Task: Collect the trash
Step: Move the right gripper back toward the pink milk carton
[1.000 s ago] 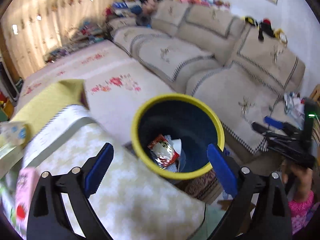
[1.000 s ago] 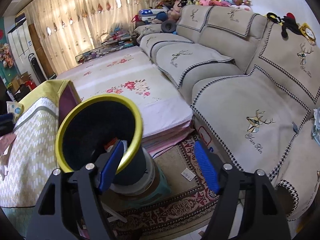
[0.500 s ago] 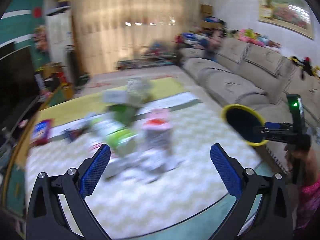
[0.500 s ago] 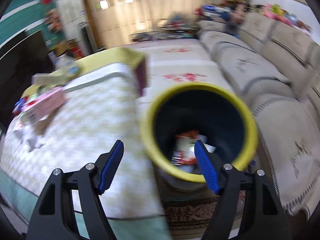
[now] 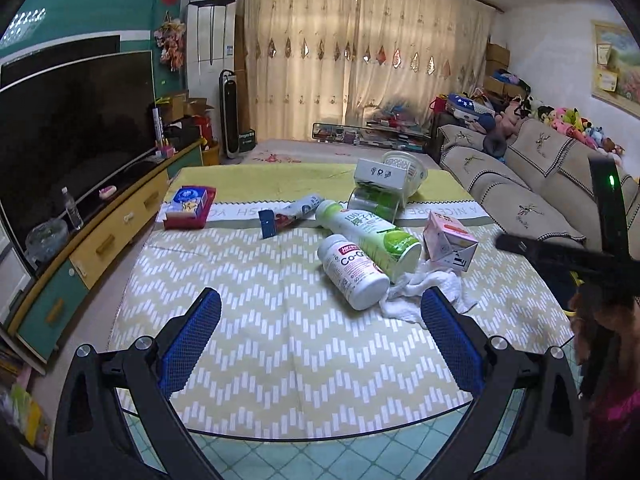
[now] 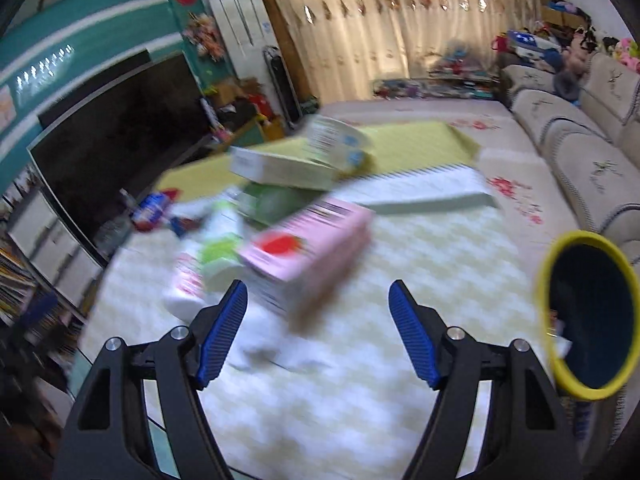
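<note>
Trash (image 5: 362,254) mid-table (image 5: 256,320), near edge bare.

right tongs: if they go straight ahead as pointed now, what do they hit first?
Most likely the pink carton. It lies tipped on the table, just beyond and slightly left of the open right tongs. The frame is motion-blurred, so depth is uncertain.

1. I am in a home living room: a long beige sofa (image 5: 520,184) runs down my right side, with plush toys (image 5: 572,118) heaped along its back.
2. A big dark television (image 5: 76,128) stands on a low cabinet (image 5: 116,220) with yellow drawers.
3. Cream curtains (image 5: 360,52) cover the far window.
4. A framed picture (image 5: 616,68) hangs above the sofa.
</note>
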